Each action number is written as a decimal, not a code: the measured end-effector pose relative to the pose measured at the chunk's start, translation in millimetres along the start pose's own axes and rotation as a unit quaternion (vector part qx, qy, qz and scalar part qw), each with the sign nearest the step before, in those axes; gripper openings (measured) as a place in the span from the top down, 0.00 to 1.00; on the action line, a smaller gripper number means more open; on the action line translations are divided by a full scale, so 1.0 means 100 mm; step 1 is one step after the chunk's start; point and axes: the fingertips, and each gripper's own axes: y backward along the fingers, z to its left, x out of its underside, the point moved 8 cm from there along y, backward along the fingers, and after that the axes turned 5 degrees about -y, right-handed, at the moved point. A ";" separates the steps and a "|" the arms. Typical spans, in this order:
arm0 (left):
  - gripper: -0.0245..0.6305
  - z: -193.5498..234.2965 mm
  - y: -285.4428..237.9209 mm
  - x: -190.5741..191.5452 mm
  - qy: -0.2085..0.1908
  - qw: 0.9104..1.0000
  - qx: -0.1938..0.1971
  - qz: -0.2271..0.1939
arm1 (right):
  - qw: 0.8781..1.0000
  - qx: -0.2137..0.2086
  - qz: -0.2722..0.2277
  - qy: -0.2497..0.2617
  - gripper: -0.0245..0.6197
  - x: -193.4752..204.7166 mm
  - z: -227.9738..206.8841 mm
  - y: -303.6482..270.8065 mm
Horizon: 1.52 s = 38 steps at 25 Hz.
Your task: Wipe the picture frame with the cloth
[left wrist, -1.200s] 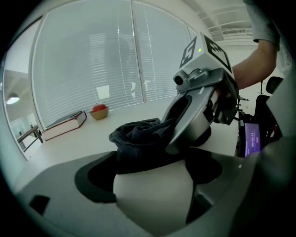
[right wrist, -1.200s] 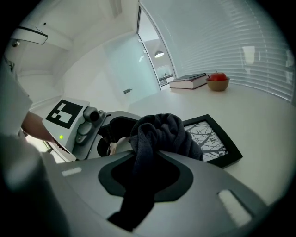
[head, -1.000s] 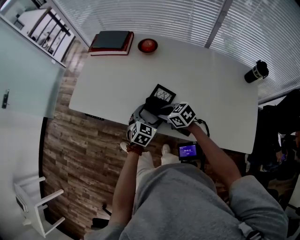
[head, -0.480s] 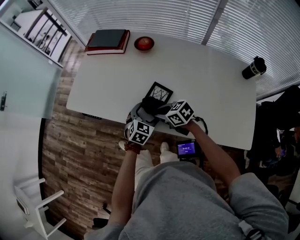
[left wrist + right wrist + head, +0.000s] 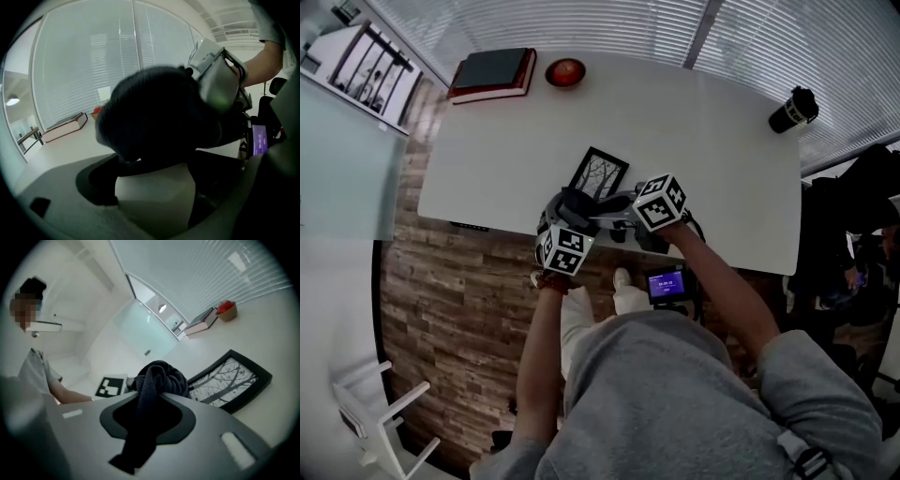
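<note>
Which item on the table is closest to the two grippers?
The picture frame, flat just beyond the right gripper that grips the cloth; book, red bowl and black cup sit along the far edge.

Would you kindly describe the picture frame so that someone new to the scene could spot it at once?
Start at the white table and go to the middle of its near edge. There the frame lies just beyond the dark cloth. It alone is a black-rimmed rectangle showing bare branches; the book, red bowl and flask sit at the far corners.
</note>
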 end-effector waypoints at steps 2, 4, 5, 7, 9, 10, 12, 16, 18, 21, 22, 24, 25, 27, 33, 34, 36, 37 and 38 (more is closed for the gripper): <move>0.24 0.01 0.01 0.01 0.000 1.000 0.000 0.000 | 0.998 -0.030 -0.048 -0.005 0.82 -0.10 0.14 0.10; 0.24 0.00 0.02 0.00 0.000 1.000 0.000 0.000 | 0.996 -0.033 -0.082 0.001 0.82 -0.20 0.26 0.22; 0.24 0.00 0.02 0.00 -0.001 1.000 0.001 0.000 | 0.995 -0.029 -0.097 0.009 0.82 -0.25 0.32 0.28; 0.26 0.00 0.03 0.00 -0.002 1.000 0.017 -0.001 | 0.991 -0.015 -0.129 0.030 0.82 -0.34 0.45 0.37; 0.27 -0.02 0.08 0.01 -0.008 0.998 0.057 -0.004 | 0.985 0.006 -0.164 0.053 0.82 -0.42 0.57 0.44; 0.29 -0.03 0.13 0.00 -0.016 0.997 0.080 -0.009 | 0.981 0.021 -0.181 0.063 0.82 -0.45 0.61 0.47; 0.30 -0.05 0.29 -0.09 -0.036 0.993 0.107 -0.035 | 0.973 0.061 -0.208 0.082 0.82 -0.49 0.68 0.51; 0.35 0.06 0.69 -0.33 -0.018 0.989 0.100 -0.107 | 0.948 0.146 -0.257 0.114 0.82 -0.47 0.83 0.59; 0.42 0.17 0.89 -0.46 0.001 0.985 0.081 -0.150 | 0.930 0.178 -0.288 0.141 0.82 -0.43 0.94 0.62; 0.52 0.32 1.19 -0.59 0.024 0.977 0.056 -0.206 | 0.907 0.216 -0.313 0.181 0.82 -0.34 1.11 0.55; 0.54 0.37 1.27 -0.64 0.025 0.973 0.050 -0.222 | 0.902 0.227 -0.312 0.194 0.82 -0.33 1.17 0.52; 0.57 0.43 1.41 -0.77 0.025 0.966 0.041 -0.253 | 0.890 0.253 -0.310 0.219 0.82 -0.34 1.27 0.48; 0.59 0.46 1.46 -0.84 0.027 0.962 0.038 -0.268 | 0.883 0.267 -0.310 0.231 0.82 -0.35 1.33 0.47; 0.65 0.50 1.56 -0.91 0.034 0.956 0.033 -0.290 | 0.864 0.297 -0.315 0.256 0.82 -0.35 1.45 0.44; 0.75 0.58 1.77 -1.02 0.022 0.943 0.007 -0.331 | 0.827 0.356 -0.313 0.301 0.82 -0.35 1.73 0.35; 0.77 0.58 1.78 -1.03 0.019 0.942 0.006 -0.335 | 0.826 0.361 -0.313 0.301 0.82 -0.35 1.74 0.34; 0.80 0.58 1.75 -1.01 0.018 0.941 0.006 -0.337 | 0.821 0.375 -0.312 0.297 0.82 -0.32 1.74 0.33; 0.82 0.58 1.74 -0.98 0.020 0.942 0.006 -0.336 | 0.818 0.383 -0.312 0.294 0.82 -0.30 1.73 0.32; 0.83 0.58 1.74 -0.95 0.023 0.942 0.006 -0.334 | 0.817 0.389 -0.312 0.290 0.82 -0.28 1.73 0.31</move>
